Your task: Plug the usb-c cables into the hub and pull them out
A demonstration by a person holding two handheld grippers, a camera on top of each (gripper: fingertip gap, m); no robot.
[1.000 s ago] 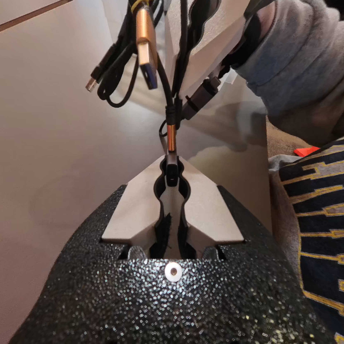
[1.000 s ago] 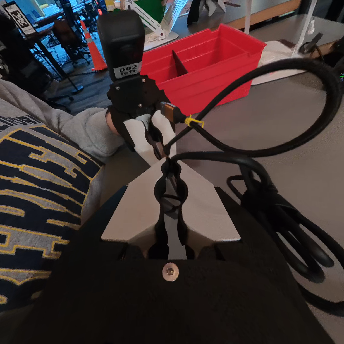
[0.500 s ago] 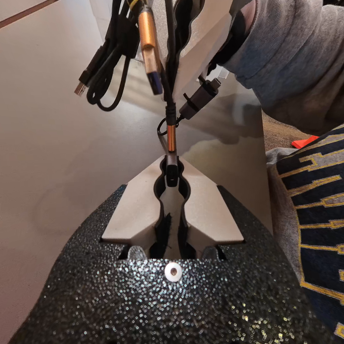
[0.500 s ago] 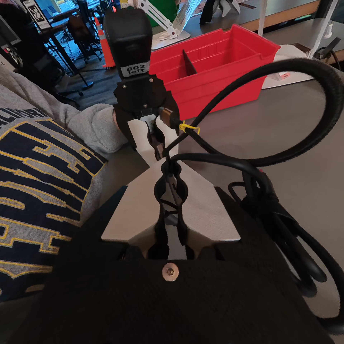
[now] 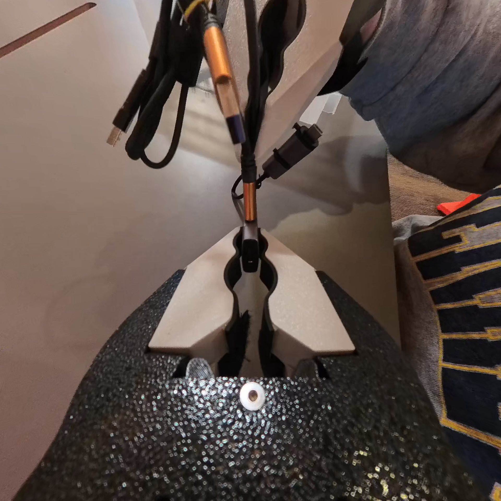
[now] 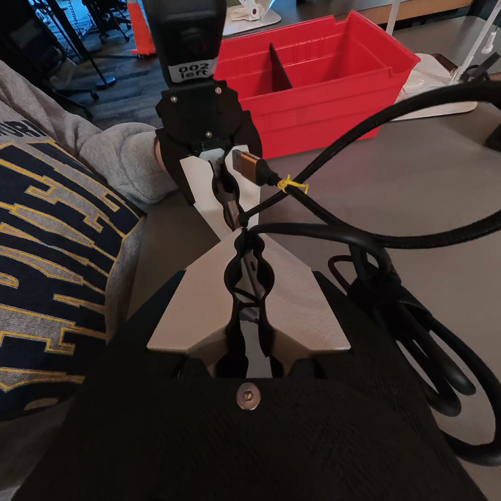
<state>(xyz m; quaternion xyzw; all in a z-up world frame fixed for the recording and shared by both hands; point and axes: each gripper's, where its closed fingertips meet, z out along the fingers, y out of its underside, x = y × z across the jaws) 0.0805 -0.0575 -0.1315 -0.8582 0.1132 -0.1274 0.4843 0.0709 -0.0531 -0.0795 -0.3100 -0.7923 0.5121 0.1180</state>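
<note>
My left gripper (image 5: 249, 233) is shut on the thin grey hub (image 5: 249, 253), seen edge-on with a port facing me. A copper-sleeved USB-C plug (image 5: 249, 202) sits in the hub's far end. My right gripper (image 6: 245, 233) is shut on the black cable (image 6: 311, 233) just behind that plug, tip to tip with the left gripper (image 6: 231, 214). The right gripper (image 5: 254, 156) hangs above in the left wrist view. A copper USB-A plug (image 5: 222, 89), a black USB-A plug (image 5: 119, 127) and a grey connector (image 5: 291, 151) dangle loose.
A red bin with a divider (image 6: 311, 113) stands on the grey table (image 6: 420, 195) behind the grippers. A strapped bundle of black cables (image 6: 406, 339) hangs at the right. A person's grey sleeve (image 6: 122, 162) and patterned sweater (image 6: 54, 230) are at the left.
Both grippers keep their holds and the copper plug stays in the hub. The dangling plugs have swung a little. The right wrist view has shifted, so the red bin now sits further right.
</note>
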